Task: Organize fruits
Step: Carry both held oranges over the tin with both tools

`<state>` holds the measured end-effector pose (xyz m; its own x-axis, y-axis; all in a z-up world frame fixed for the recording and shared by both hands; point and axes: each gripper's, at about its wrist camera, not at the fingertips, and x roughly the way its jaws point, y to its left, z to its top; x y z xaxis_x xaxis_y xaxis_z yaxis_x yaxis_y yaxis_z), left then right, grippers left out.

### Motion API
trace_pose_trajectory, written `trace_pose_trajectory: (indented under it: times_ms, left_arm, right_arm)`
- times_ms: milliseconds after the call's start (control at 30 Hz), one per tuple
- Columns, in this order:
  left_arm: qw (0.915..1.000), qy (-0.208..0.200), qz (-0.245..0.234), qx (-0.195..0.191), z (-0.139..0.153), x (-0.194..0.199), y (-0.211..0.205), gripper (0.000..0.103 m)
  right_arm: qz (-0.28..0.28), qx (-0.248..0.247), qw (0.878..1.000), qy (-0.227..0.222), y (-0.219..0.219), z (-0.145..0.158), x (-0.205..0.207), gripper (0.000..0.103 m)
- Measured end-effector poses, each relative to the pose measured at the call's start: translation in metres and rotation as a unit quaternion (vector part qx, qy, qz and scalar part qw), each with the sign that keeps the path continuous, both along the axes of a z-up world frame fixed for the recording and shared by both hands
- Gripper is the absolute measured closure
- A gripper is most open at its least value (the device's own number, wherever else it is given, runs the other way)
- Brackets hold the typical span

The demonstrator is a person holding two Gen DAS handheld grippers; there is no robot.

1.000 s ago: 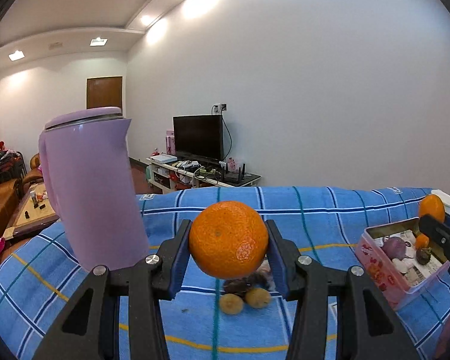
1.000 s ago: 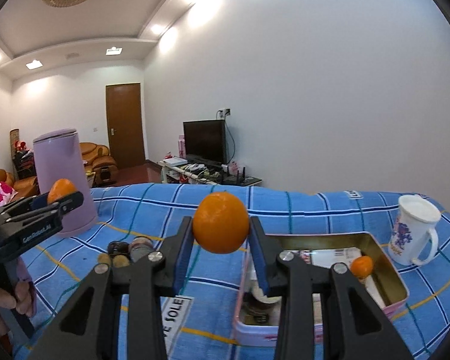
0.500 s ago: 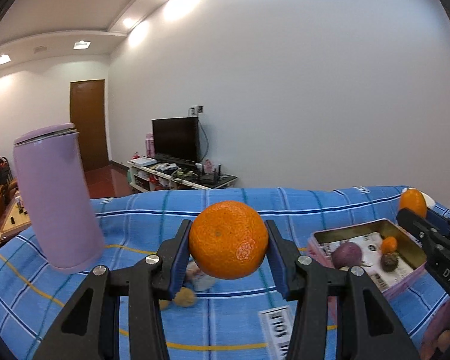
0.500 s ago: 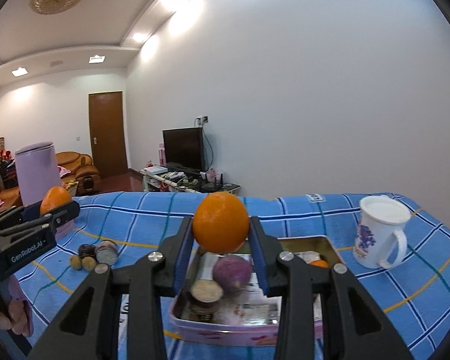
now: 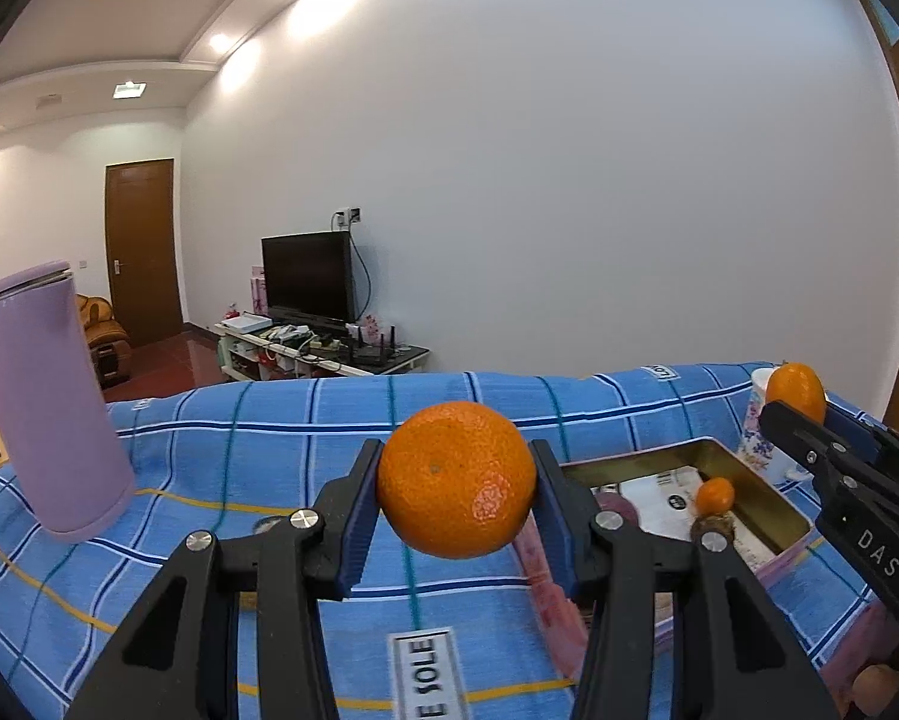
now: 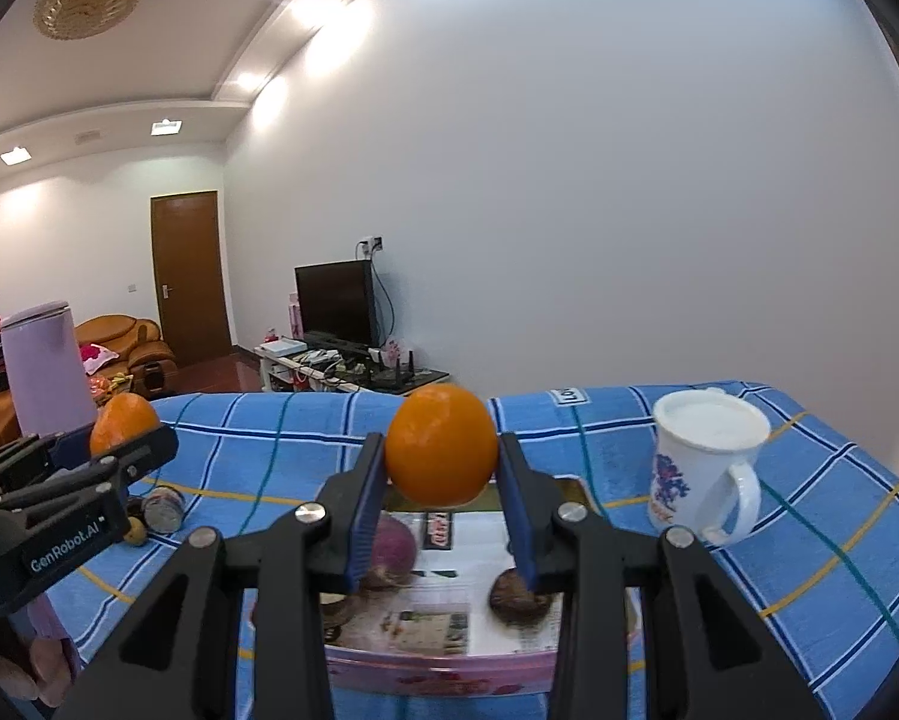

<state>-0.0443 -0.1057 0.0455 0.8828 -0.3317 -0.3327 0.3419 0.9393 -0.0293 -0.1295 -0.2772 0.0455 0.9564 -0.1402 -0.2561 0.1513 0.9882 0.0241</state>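
My left gripper (image 5: 456,507) is shut on a large orange (image 5: 456,480), held above the blue checked cloth just left of the pink tin tray (image 5: 773,504). My right gripper (image 6: 442,492) is shut on a second orange (image 6: 442,444), held over the tin tray (image 6: 437,669). The tray holds a purple fruit (image 6: 392,552), a dark brown fruit (image 6: 512,597) and a small orange fruit (image 5: 715,494). The right gripper with its orange (image 5: 796,390) also shows at the right edge of the left wrist view; the left gripper's orange (image 6: 122,420) shows at left in the right wrist view.
A tall lilac kettle (image 5: 47,402) stands at the table's left. A white printed mug (image 6: 704,465) stands right of the tray. Small fruits (image 6: 161,510) lie on the cloth left of the tray. A white label (image 5: 428,678) lies on the cloth.
Both grippers have moved right with their oranges. The right gripper now sits over the tray; the left has come up beside the tray, away from the kettle.
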Motion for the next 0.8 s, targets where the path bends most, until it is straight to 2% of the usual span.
trace_pose_trajectory:
  times_ms: [333,567,800]
  left_arm:
    - [0.9996,0.001,-0.030,0.004,-0.001,-0.003,-0.040,0.054]
    - [0.9985,0.006,-0.054,0.012,-0.005,-0.003,-0.070,0.054]
    - [0.9972,0.025,-0.066,0.025,-0.011,0.005,-0.102,0.054]
  right_arm:
    - [-0.033,-0.005,0.999,0.009,-0.032,0.001,0.000,0.063]
    - [-0.054,0.020,0.998,0.017,-0.057,0.000,0.000,0.063]
    - [-0.065,0.003,0.997,0.039,-0.062,-0.007,0.011,0.063]
